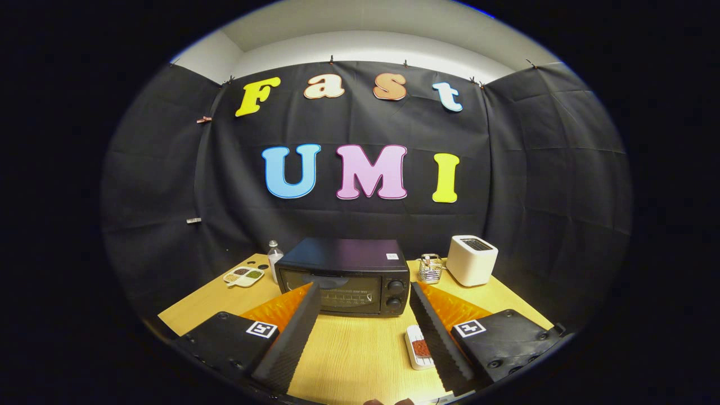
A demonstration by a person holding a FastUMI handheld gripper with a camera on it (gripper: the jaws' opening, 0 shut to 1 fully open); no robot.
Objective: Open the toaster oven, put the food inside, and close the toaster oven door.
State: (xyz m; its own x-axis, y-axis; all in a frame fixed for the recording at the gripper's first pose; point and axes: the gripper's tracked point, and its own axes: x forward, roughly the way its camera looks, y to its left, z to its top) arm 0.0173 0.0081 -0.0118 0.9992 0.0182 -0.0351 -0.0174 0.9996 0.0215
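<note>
holding the gripper (363,295) up over the table (360,354) w/ fingers spread wide apart, nothing between them but bare wood. i'm looking straight at the oven (344,274), which is sitting just beyond the fingertips, centred between them, door shut, handle across the top of the glass, 2 knobs (395,294) stacked on its right side. left finger (289,337) tip is overlapping the oven's lower left corner in view; can't tell if it's touching. food (419,347), a small white tray w/ sthg reddish-brown in it, is lying on the table just inside the right finger (439,337), nearer to me than the oven, partly tucked behind that finger's edge. a bottle (274,257) is standing upright just left of the oven, and a dish (243,275) w/ several compartments is lying further left, near the table edge. right of the oven, a small wire basket (430,268) is sitting nr the back, and a white toaster (472,259) is standing beside it, further right. black cloth is hanging behind everything.
</note>
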